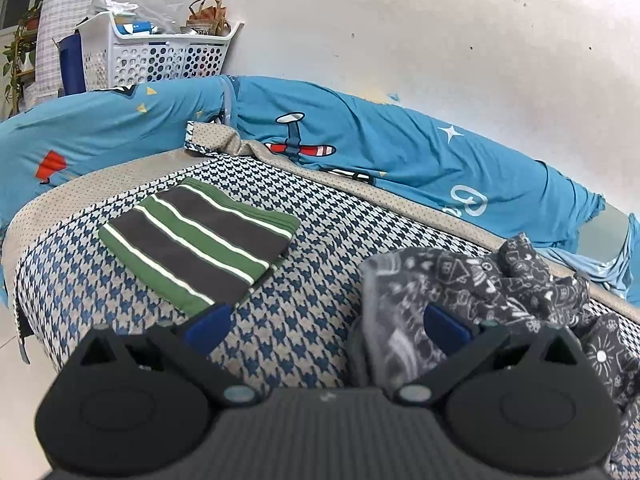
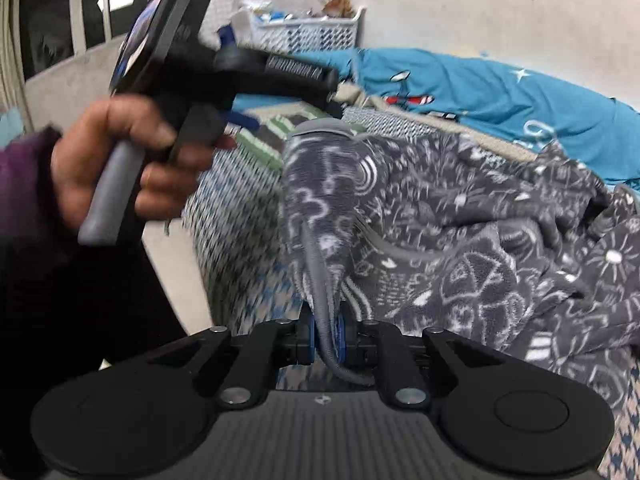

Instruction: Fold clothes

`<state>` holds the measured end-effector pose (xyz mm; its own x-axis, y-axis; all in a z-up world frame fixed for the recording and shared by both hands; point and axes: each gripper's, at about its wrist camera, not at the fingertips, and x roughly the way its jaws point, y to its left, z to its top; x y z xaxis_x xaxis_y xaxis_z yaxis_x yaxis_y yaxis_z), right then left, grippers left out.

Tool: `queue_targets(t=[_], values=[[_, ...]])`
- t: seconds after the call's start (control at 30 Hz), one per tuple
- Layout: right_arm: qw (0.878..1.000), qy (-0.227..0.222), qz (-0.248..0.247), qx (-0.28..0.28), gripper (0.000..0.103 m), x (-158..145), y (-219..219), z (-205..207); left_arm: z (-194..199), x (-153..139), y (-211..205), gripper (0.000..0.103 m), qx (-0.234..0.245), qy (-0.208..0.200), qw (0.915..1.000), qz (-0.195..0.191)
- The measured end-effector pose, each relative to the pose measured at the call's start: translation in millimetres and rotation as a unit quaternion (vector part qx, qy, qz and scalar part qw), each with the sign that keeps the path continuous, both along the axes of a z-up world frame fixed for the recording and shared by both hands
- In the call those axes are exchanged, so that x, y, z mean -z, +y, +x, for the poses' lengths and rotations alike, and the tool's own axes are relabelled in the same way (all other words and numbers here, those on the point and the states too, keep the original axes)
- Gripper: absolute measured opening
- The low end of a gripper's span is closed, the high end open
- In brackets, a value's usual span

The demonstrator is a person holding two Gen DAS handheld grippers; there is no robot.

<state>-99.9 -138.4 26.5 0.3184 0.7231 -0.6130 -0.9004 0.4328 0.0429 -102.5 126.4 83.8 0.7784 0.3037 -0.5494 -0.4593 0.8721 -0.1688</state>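
A folded green, grey and white striped garment (image 1: 196,236) lies flat on the houndstooth bed cover (image 1: 304,288). My left gripper (image 1: 326,326) hovers above the cover between that garment and a crumpled dark grey fleece garment with white doodles (image 1: 480,292). It is open, with nothing between its blue pads (image 1: 208,326). My right gripper (image 2: 326,340) is shut on a grey-trimmed edge of the fleece garment (image 2: 460,216), which hangs up in a ridge in front of it. A hand (image 2: 112,160) holding the left gripper's handle shows at the upper left of the right wrist view.
A rolled blue quilt with an aeroplane print (image 1: 360,140) runs along the white wall behind the bed. A white perforated basket (image 1: 160,54) full of items stands at the back left. The bed's left edge drops to a pale floor (image 1: 12,336).
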Motion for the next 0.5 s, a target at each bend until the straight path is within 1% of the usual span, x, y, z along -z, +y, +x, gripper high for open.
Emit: queue_targets(t=[0.13, 0.27, 0.37, 0.5], values=[[1.000, 0.002, -0.019, -0.005, 0.012, 7, -5, -9, -5, 1, -6, 0.103, 0.017, -0.004, 0.9998, 0.000], [1.000, 0.010, -0.023, -0.007, 0.012, 11, -9, -14, -4, 3, -20, 0.103, 0.060, 0.000, 0.9982, 0.003], [0.999, 0.016, -0.027, -0.012, 0.012, 11, -8, -17, -1, 8, -37, 0.103, 0.103, 0.012, 0.9946, 0.008], [0.999, 0.019, -0.031, -0.005, 0.013, 14, -6, -16, 7, 18, -61, 0.103, 0.145, 0.042, 0.9882, 0.026]])
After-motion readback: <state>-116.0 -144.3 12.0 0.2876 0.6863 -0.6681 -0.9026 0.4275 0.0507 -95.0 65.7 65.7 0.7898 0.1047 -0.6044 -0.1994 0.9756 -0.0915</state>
